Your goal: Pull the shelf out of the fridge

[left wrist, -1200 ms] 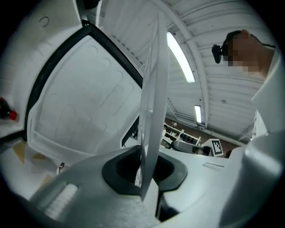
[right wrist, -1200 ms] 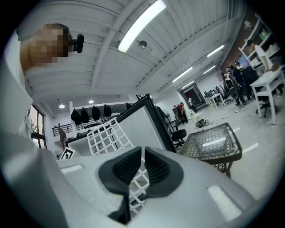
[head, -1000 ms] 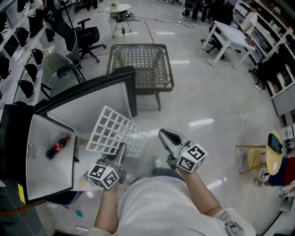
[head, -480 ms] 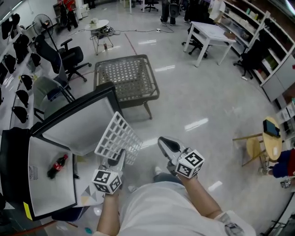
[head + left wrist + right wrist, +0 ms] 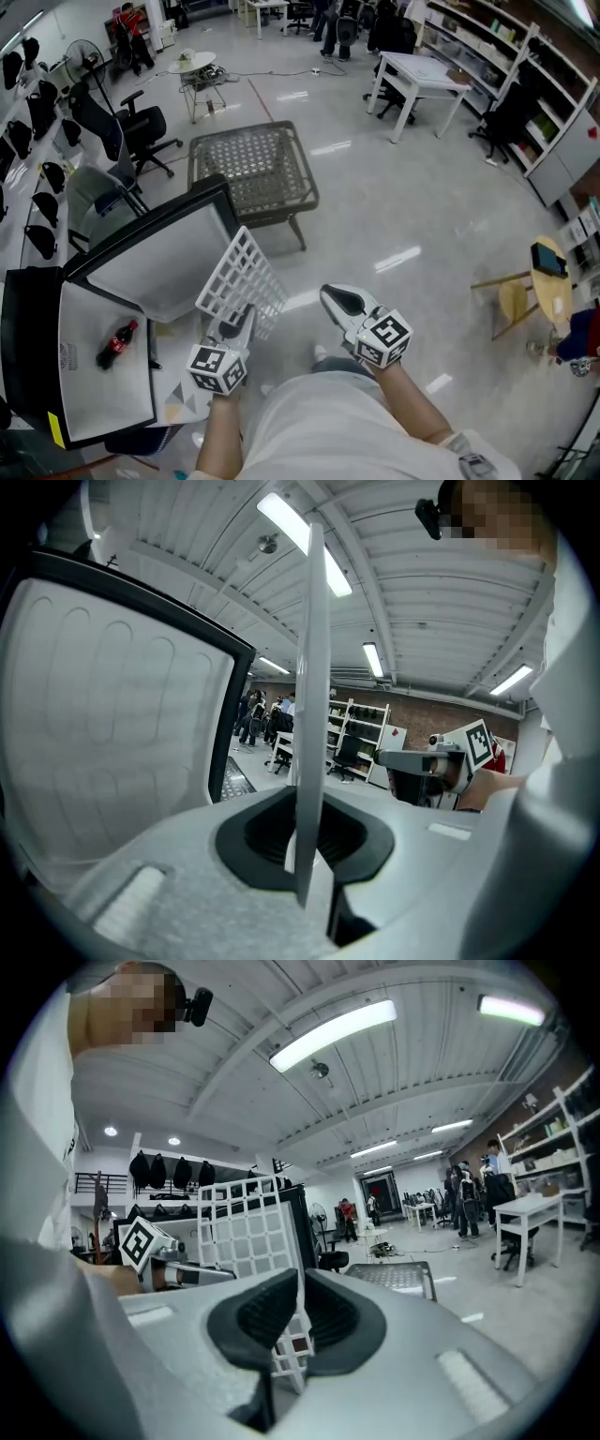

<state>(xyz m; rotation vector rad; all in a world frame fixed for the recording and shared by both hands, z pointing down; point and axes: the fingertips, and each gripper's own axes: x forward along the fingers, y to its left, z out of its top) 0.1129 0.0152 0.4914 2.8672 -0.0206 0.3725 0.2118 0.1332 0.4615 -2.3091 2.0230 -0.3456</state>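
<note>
Shelf (image 5: 239, 279), clamped by its near edge in the left gripper (image 5: 246, 317), now tilts steeper than before and hangs clear of the fridge (image 5: 94, 309), while the right gripper (image 5: 336, 298) is closed and empty, so extraction is judged complete.

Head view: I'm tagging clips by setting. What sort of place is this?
Probably an open lab or office workspace, not a home: rolling office chairs, white work tables and tall storage shelving stand around a wide polished floor.
</note>
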